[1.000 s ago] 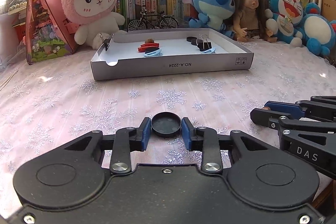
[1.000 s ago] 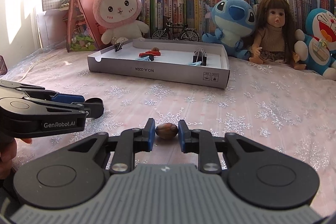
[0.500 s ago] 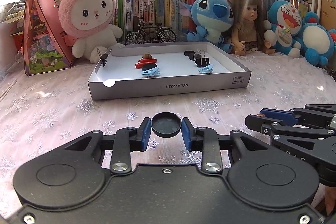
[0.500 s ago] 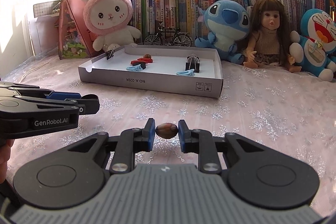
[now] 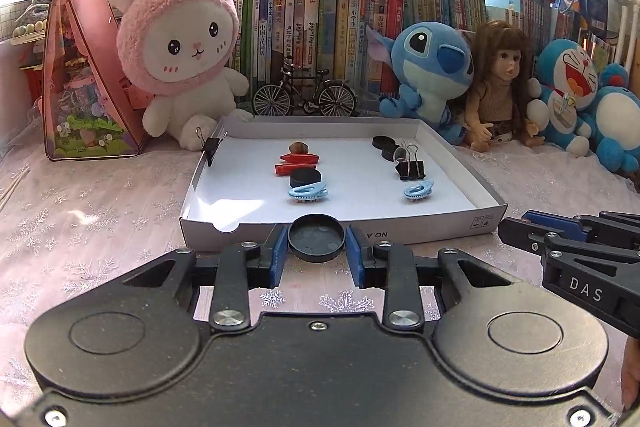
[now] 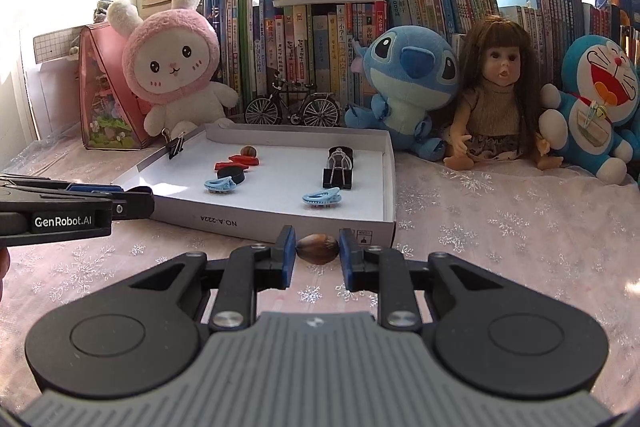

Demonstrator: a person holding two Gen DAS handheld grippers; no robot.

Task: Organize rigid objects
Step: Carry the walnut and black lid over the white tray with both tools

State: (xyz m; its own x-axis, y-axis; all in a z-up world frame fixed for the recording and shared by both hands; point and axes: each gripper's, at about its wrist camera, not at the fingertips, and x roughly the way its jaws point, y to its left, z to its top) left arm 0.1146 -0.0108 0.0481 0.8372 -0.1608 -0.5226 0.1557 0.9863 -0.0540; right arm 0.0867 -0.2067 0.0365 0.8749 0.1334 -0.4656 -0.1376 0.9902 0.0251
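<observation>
Your left gripper (image 5: 316, 251) sits at bottom centre of the left wrist view, its blue pads clamped on a round black cap (image 5: 316, 238); the cap is lifted, overlapping the near wall of the white tray (image 5: 432, 227) in the frame.

Your right gripper (image 6: 317, 253) sits at bottom centre of the right wrist view, pads pinched on a small brown nut (image 6: 318, 248); the nut lines up with the tray's near right corner.

In the left wrist view the tray lies mid-frame on a pink snowflake cloth (image 5: 100, 211); inside it, left group: a nut (image 5: 299, 147), two red pieces (image 5: 298, 163), a black disc (image 5: 306, 178), a blue hair clip (image 5: 308, 193); right group: black discs (image 5: 386, 147), a black binder clip (image 5: 410, 167), a second blue hair clip (image 5: 418, 190); another binder clip (image 5: 210, 147) is clipped onto the left wall.

Behind the tray, upper part of the frame: a pink rabbit toy (image 5: 182, 47), a model bicycle (image 5: 306, 99), a blue plush (image 5: 428, 67), a doll (image 5: 500, 83), a row of books (image 5: 340, 23).
</observation>
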